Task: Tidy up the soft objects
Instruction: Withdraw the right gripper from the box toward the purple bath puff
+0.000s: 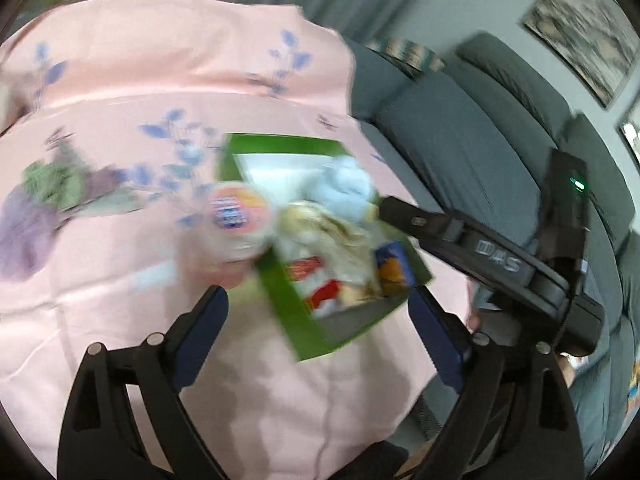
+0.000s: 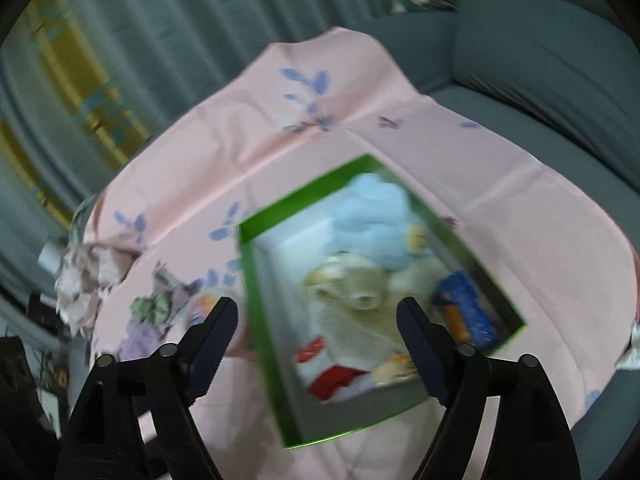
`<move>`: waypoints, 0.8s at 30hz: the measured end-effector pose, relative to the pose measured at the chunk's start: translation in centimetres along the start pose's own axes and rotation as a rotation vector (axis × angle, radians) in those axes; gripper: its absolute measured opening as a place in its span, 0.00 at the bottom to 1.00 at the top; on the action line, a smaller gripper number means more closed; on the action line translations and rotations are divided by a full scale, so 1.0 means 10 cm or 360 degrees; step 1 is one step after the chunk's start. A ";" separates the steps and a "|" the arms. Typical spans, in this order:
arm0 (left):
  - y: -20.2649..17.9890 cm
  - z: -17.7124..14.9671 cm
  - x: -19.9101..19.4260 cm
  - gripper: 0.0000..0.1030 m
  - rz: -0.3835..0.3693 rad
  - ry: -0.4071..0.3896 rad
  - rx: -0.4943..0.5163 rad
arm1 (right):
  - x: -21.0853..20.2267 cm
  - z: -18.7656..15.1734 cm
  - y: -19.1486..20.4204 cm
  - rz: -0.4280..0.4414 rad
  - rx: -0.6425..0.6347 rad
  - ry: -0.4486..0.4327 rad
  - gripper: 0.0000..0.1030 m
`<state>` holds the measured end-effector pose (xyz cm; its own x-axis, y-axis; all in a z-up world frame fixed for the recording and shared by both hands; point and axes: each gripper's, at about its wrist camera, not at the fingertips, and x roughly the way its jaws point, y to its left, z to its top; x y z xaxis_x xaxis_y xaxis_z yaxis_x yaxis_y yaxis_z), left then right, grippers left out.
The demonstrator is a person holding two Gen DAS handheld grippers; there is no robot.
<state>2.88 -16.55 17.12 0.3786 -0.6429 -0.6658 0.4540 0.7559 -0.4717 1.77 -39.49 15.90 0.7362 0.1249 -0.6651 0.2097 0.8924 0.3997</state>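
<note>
A green box (image 1: 280, 296) (image 2: 264, 344) lies on a pink floral cloth (image 1: 120, 300) (image 2: 240, 152). It holds a light blue plush (image 1: 344, 186) (image 2: 372, 216), a beige plush (image 1: 332, 236) (image 2: 360, 300), a red-and-white soft item (image 1: 320, 292) (image 2: 332, 376) and a blue-and-orange item (image 1: 394, 266) (image 2: 464, 308). A round white pack with an orange-and-blue label (image 1: 238, 216) (image 2: 200, 308) lies just left of the box. My left gripper (image 1: 320, 312) is open above the box's near end. My right gripper (image 2: 320, 320) is open and empty above the box; its body (image 1: 480, 256) shows in the left wrist view.
A grey sofa (image 1: 460, 140) (image 2: 540, 60) lies under and behind the cloth. Green and purple soft items (image 1: 48, 200) (image 2: 148, 312) lie on the cloth at the left. Crumpled pinkish fabric (image 2: 84, 276) sits at the cloth's left edge. Grey curtains (image 2: 160, 20) hang behind.
</note>
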 end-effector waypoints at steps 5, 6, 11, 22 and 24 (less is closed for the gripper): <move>0.63 -0.19 -0.32 0.89 0.0214 -0.0072 -0.0203 | 0.02 -0.11 0.45 0.0064 -0.0200 0.0016 0.82; 0.75 -0.25 -0.39 0.89 0.0292 -0.0093 -0.0223 | 0.03 -0.13 0.52 0.0091 -0.0228 0.0020 0.82; 1.27 -0.59 -0.49 0.89 0.0512 -0.0045 -0.0297 | 0.16 -0.26 0.84 0.0208 -0.0356 0.0113 0.82; 1.91 -0.75 -0.56 0.89 0.0695 -0.0030 -0.0619 | 0.37 -0.55 1.57 0.0628 -0.0444 0.0361 0.82; 1.96 -0.76 -0.58 0.89 0.0729 -0.0034 -0.0647 | 0.49 -0.62 1.83 0.0675 -0.0481 0.0422 0.82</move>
<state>3.48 2.94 7.39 0.4808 -0.2406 -0.8432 -0.1011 0.9400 -0.3258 5.23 -19.81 16.02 0.5214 0.5676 -0.6372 -0.2896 0.8201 0.4936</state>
